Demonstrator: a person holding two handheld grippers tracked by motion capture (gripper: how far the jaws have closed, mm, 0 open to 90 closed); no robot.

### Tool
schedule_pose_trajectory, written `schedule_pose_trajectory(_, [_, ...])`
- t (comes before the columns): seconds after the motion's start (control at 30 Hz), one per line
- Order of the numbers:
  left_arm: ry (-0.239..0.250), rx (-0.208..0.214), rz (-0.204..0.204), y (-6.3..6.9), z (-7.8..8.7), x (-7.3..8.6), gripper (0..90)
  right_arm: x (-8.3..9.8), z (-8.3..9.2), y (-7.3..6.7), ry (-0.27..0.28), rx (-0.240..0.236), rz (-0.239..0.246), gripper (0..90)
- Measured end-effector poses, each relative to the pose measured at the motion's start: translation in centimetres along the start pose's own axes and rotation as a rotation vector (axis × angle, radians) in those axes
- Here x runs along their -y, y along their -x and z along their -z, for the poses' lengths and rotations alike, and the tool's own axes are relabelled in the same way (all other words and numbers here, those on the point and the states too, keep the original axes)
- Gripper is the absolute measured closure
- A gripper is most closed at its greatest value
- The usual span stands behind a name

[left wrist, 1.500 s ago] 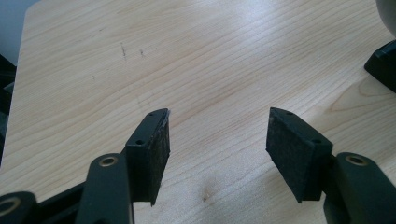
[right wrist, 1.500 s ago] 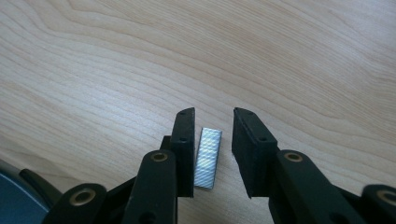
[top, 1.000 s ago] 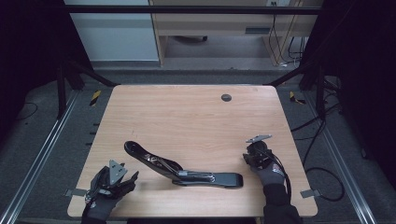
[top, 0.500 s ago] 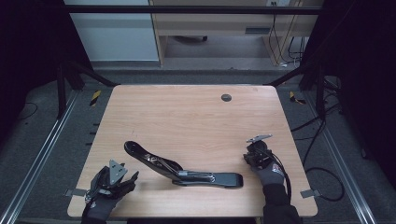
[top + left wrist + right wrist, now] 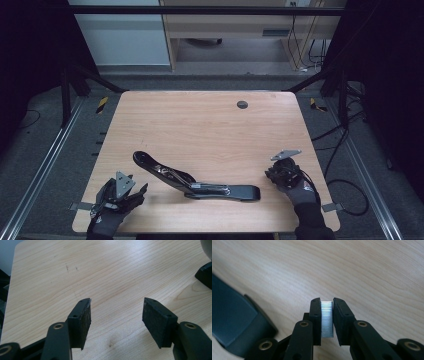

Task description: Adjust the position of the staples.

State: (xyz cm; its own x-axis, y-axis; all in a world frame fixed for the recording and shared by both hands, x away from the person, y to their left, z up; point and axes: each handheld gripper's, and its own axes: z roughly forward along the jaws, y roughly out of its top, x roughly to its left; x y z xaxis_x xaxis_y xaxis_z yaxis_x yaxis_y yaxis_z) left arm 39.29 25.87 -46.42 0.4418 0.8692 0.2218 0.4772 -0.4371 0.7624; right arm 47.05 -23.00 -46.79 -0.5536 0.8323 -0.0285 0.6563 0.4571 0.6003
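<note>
Item: stapler [image 5: 195, 182], black, opened flat on worktop [image 5: 210, 130].
Staple strip [image 5: 327, 318]: silvery, clamped in right gripper [image 5: 327, 322] just off stapler's right end; jaws had just been closing, narrow gap, pads on both sides of strip.
Left gripper [image 5: 116, 322]: left of stapler, jaws half apart, holding nothing.
Handling note: strip likely for open channel; keep it level and parallel to stapler, light squeeze, left gripper to steady stapler.

A recording lab or workshop bay: a pale wooden desk [image 5: 210, 135] with a round cable grommet [image 5: 242, 104] stands on grey carpet between aluminium floor rails [image 5: 42, 170]. Black curtains [image 5: 30, 60] hang at nine and three o'clock, and loose black cables [image 5: 345, 145] trail at three o'clock.
</note>
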Motion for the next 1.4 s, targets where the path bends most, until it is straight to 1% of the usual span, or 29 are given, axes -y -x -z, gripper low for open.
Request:
schedule_pose_trajectory(0.03, [0.000, 0.000, 0.000, 0.0, 0.0, 0.0, 39.5, 0.0, 0.0, 0.0, 0.000, 0.000, 0.000, 77.7])
schedule_pose_trajectory(0.07, [0.000, -0.001, 0.000, 0.0, 0.0, 0.0, 39.5, 0.7, 0.3, -0.1, 0.003, -0.012, 0.023, 77.7])
schedule_pose_trajectory(0.1, [0.000, -0.001, 0.000, 0.0, 0.0, 0.0, 39.5, 1.0, 0.5, -0.1, 0.004, -0.013, 0.040, 77.7])
schedule_pose_trajectory(0.13, [0.000, -0.002, 0.001, 0.0, 0.0, 0.0, 39.5, 1.3, 0.7, -0.2, 0.009, -0.026, 0.049, 77.7])
schedule_pose_trajectory(0.2, [-0.001, -0.003, 0.002, -0.1, 0.1, 0.0, 39.5, 1.9, 0.9, -0.3, 0.015, -0.032, 0.057, 77.7])
schedule_pose_trajectory(0.23, [-0.002, -0.004, 0.001, -0.1, 0.1, 0.0, 39.5, 2.1, 0.9, -0.3, 0.012, -0.042, 0.070, 77.7])
schedule_pose_trajectory(0.3, [-0.002, -0.005, 0.003, -0.1, 0.1, 0.0, 39.5, 2.5, 1.0, -0.4, 0.009, -0.041, 0.077, 77.7])
schedule_pose_trajectory(0.33, [-0.002, -0.005, 0.003, -0.1, 0.1, 0.0, 39.6, 2.6, 1.0, -0.4, 0.003, -0.049, 0.072, 77.7])
schedule_pose_trajectory(0.37, [-0.002, -0.005, 0.004, -0.1, 0.1, 0.0, 39.6, 2.7, 1.0, -0.3, 0.006, -0.041, 0.082, 77.7])
schedule_pose_trajectory(0.43, [-0.004, -0.004, 0.003, -0.1, 0.1, 0.1, 39.6, 2.9, 0.9, -0.2, -0.002, -0.048, 0.065, 77.7])
schedule_pose_trajectory(0.5, [-0.004, -0.004, 0.002, -0.1, 0.0, 0.1, 39.6, 3.1, 0.8, -0.1, -0.008, -0.054, 0.065, 77.6])
schedule_pose_trajectory(0.6, [-0.005, -0.004, -0.001, -0.1, 0.1, 0.0, 39.6, 3.2, 0.5, 0.0, -0.021, -0.049, 0.074, 77.5])
schedule_pose_trajectory(0.63, [-0.004, -0.004, 0.001, -0.1, 0.1, 0.1, 39.6, 3.2, 0.5, -0.1, -0.021, -0.054, 0.066, 77.4])
schedule_pose_trajectory(0.7, [-0.005, -0.004, 0.003, -0.1, 0.1, 0.1, 39.6, 3.2, 0.5, -0.1, -0.022, -0.049, 0.071, 77.3])
schedule_pose_trajectory(0.77, [-0.005, -0.004, 0.000, -0.1, 0.1, 0.0, 39.7, 3.1, 0.5, -0.1, -0.025, -0.051, 0.060, 76.2])
schedule_pose_trajectory(0.8, [-0.004, -0.004, 0.000, -0.1, 0.1, 0.0, 39.7, 3.1, 0.5, -0.1, -0.024, -0.048, 0.063, 75.2])
schedule_pose_trajectory(0.87, [-0.004, -0.003, 0.002, -0.1, 0.1, 0.0, 39.7, 3.1, 0.6, -0.2, -0.018, -0.052, 0.047, 72.9])
schedule_pose_trajectory(1.0, [-0.003, -0.003, 0.006, -0.2, 0.1, 0.1, 39.8, 2.5, 1.1, -0.2, -0.013, -0.049, 0.044, 70.6])
schedule_pose_trajectory(1.1, [-0.003, -0.003, 0.006, -0.2, 0.1, 0.1, 39.8, 2.0, 1.6, -0.2, -0.027, -0.060, 0.013, 68.1])
schedule_pose_trajectory(1.17, [-0.002, -0.004, 0.007, -0.2, 0.1, 0.1, 39.8, 1.9, 1.8, -0.2, -0.021, -0.054, 0.024, 67.4])
schedule_pose_trajectory(1.27, [-0.003, -0.005, 0.014, -0.3, 0.1, 0.1, 39.8, 1.9, 2.0, -0.4, -0.035, -0.052, 0.047, 67.3])
schedule_pose_trajectory(1.4, [-0.001, -0.004, 0.013, -0.3, 0.1, 0.1, 39.8, 1.8, 2.3, -0.3, -0.030, -0.033, 0.044, 66.6])
